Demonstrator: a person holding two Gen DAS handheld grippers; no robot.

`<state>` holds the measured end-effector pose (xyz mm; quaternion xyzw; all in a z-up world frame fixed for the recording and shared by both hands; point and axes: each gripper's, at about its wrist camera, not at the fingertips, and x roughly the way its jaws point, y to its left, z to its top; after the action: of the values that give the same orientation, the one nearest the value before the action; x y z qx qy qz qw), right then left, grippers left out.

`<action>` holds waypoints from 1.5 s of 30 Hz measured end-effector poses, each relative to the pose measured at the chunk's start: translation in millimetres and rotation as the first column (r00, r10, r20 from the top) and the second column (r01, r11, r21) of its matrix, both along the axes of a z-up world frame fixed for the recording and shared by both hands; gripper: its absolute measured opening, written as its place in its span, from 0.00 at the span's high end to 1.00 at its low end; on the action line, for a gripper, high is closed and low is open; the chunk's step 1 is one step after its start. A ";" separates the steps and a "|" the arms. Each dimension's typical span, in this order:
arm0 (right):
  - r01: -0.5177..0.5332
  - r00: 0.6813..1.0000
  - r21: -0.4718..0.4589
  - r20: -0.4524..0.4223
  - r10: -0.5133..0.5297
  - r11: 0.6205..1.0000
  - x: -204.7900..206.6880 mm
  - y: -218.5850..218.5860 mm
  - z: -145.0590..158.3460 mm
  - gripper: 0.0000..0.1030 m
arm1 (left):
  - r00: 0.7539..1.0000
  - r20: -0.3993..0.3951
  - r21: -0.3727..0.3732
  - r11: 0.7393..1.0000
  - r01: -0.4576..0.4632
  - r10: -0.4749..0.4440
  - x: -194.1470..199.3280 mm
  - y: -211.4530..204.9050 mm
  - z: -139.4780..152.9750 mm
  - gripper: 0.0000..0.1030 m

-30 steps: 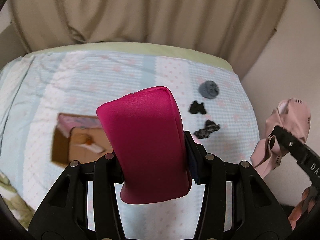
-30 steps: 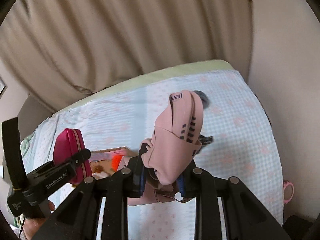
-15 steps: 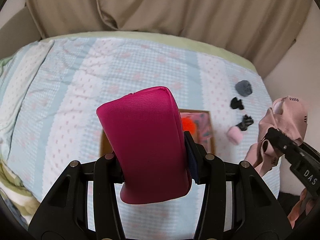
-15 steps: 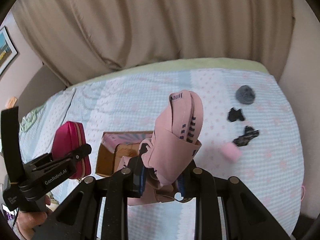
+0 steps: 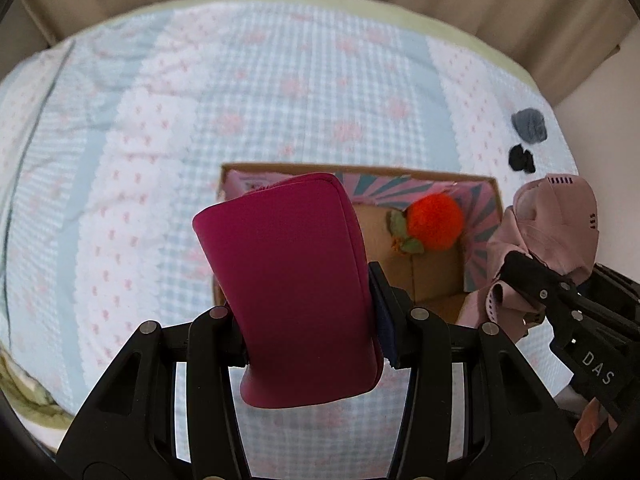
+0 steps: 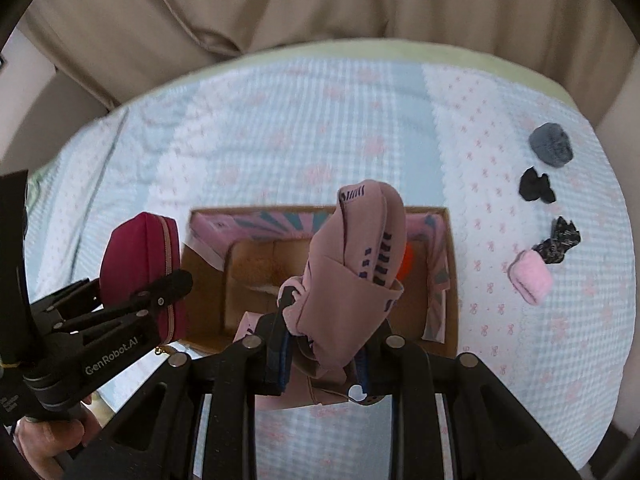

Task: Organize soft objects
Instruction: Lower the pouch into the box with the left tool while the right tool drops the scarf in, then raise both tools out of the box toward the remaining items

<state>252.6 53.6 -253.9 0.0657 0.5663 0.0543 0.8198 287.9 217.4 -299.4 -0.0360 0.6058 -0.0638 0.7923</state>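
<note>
My left gripper point(image 5: 310, 300) is shut on a magenta zip pouch point(image 5: 292, 280) and holds it above the near left edge of an open cardboard box point(image 5: 436, 280). The box holds an orange plush fruit point(image 5: 434, 222). My right gripper point(image 6: 324, 340) is shut on a dusty pink cloth item with dark stripes point(image 6: 356, 264), held above the box point(image 6: 450, 304). The pouch point(image 6: 138, 256) also shows at the left of the right wrist view, and the pink cloth point(image 5: 556, 224) at the right of the left wrist view.
The box sits on a bed with a light blue and pink patterned cover point(image 5: 160, 152). To its right lie a grey ball point(image 6: 551, 144), a black scrunchie point(image 6: 536, 186), a dark patterned piece point(image 6: 562, 240) and a pink fuzzy roll point(image 6: 530, 276). Beige curtains point(image 6: 280, 8) hang behind.
Both grippers have moved closer to the box and lower over it, still holding the pouch and the pink cloth. The box now sits under both grippers.
</note>
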 end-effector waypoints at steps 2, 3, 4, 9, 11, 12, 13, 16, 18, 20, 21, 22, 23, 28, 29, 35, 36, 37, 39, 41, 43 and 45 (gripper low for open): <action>-0.011 0.999 -0.012 -0.031 0.010 1.000 8.3 2.2 -12.7 0.77 | 1.000 -0.027 -0.001 1.000 0.006 -0.006 5.5 -2.8 -13.0 0.59; -0.015 0.999 -0.015 -0.050 0.014 1.000 14.6 1.8 -20.8 0.77 | 0.999 -0.037 0.000 1.000 0.010 -0.010 8.2 -3.9 -18.4 0.59; -0.016 0.998 -0.014 -0.061 0.015 1.000 17.5 2.7 -23.9 0.77 | 0.999 -0.048 0.001 1.000 0.016 -0.016 10.8 -6.7 -24.2 0.59; -0.047 0.992 0.000 -0.121 0.046 0.999 46.4 1.6 -50.1 0.77 | 0.993 -0.109 0.033 0.998 0.047 -0.043 16.5 -17.5 -59.1 0.59; -0.077 0.985 0.001 -0.154 0.076 0.997 55.8 5.8 -63.3 0.78 | 0.989 -0.138 0.041 0.997 0.060 -0.053 14.9 -19.7 -71.9 0.59; -0.090 0.982 -0.005 -0.167 0.088 0.996 58.1 7.8 -69.1 0.78 | 0.986 -0.156 0.046 0.997 0.069 -0.061 13.6 -21.7 -80.9 0.59; -0.102 0.978 -0.008 -0.183 0.099 0.995 59.9 9.6 -75.7 0.78 | 0.984 -0.166 0.050 0.996 0.074 -0.064 12.0 -23.1 -85.6 0.59; -0.119 0.967 0.010 -0.224 0.118 0.993 66.4 11.8 -97.9 0.77 | 0.980 -0.185 0.057 0.995 0.087 -0.075 12.1 -26.5 -99.5 0.59; -0.115 0.963 0.014 -0.245 0.115 0.993 70.3 11.2 -109.9 0.77 | 0.979 -0.186 0.071 0.993 0.097 -0.082 14.0 -29.2 -101.9 0.59; -0.104 0.960 0.028 -0.259 0.108 0.994 74.0 9.9 -116.9 0.77 | 0.979 -0.184 0.082 0.991 0.110 -0.093 15.4 -32.0 -102.5 0.59; -0.098 0.958 0.041 -0.265 0.105 0.994 76.2 9.3 -120.0 0.77 | 0.979 -0.176 0.083 0.990 0.116 -0.100 15.2 -33.2 -101.7 0.58; -0.095 0.957 0.049 -0.269 0.104 0.994 77.8 8.6 -121.8 0.77 | 0.981 -0.163 0.087 0.989 0.121 -0.106 14.4 -34.7 -99.9 0.56; -0.088 0.955 0.059 -0.278 0.101 0.994 80.3 8.3 -124.4 0.77 | 0.982 -0.153 0.097 0.987 0.128 -0.112 13.5 -36.2 -98.2 0.47; -0.050 0.955 0.089 -0.288 0.074 0.995 89.5 7.1 -131.1 0.02 | 0.987 -0.109 0.080 0.989 0.125 -0.116 3.2 -40.7 -86.5 0.01; -0.040 0.959 0.096 -0.276 0.065 0.995 89.7 5.5 -130.9 0.01 | 0.987 -0.113 0.079 0.989 0.124 -0.114 2.1 -40.7 -86.0 0.01; -0.037 0.969 0.088 -0.239 0.057 0.995 82.2 1.9 -124.2 0.01 | 0.989 -0.108 0.077 0.991 0.114 -0.105 -6.6 -41.2 -78.8 0.01; -0.035 0.970 0.088 -0.236 0.055 0.996 79.5 1.1 -121.9 0.01 | 0.990 -0.101 0.077 0.991 0.111 -0.103 -8.5 -40.7 -74.9 0.00; -0.033 0.971 0.089 -0.232 0.053 0.996 77.9 0.1 -119.6 0.01 | 0.990 -0.095 0.075 0.991 0.110 -0.102 -9.9 -37.5 -73.6 0.00; -0.029 0.975 0.088 -0.217 0.048 0.996 72.8 -2.0 -113.1 0.01 | 0.992 -0.078 0.067 0.992 0.104 -0.099 -13.8 -35.4 -64.6 0.01; -0.029 0.977 0.084 -0.207 0.045 0.996 68.8 -2.4 -107.4 0.01 | 0.993 -0.061 0.066 0.993 0.101 -0.097 -16.8 -32.5 -59.4 0.01; -0.026 0.981 0.080 -0.191 0.041 0.996 64.0 -2.8 -99.7 0.01 | 0.994 -0.044 0.068 0.993 0.101 -0.098 -19.0 -30.6 -50.6 0.01; -0.023 0.984 0.077 -0.173 0.036 0.997 58.6 -2.2 -89.6 0.01 | 0.995 -0.027 0.068 0.993 0.100 -0.098 -24.6 -29.5 -40.3 0.00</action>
<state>311.2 51.4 -343.5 0.0924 0.6342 0.0813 0.7633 263.3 187.8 -339.7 0.0206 0.6178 -0.0816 0.7819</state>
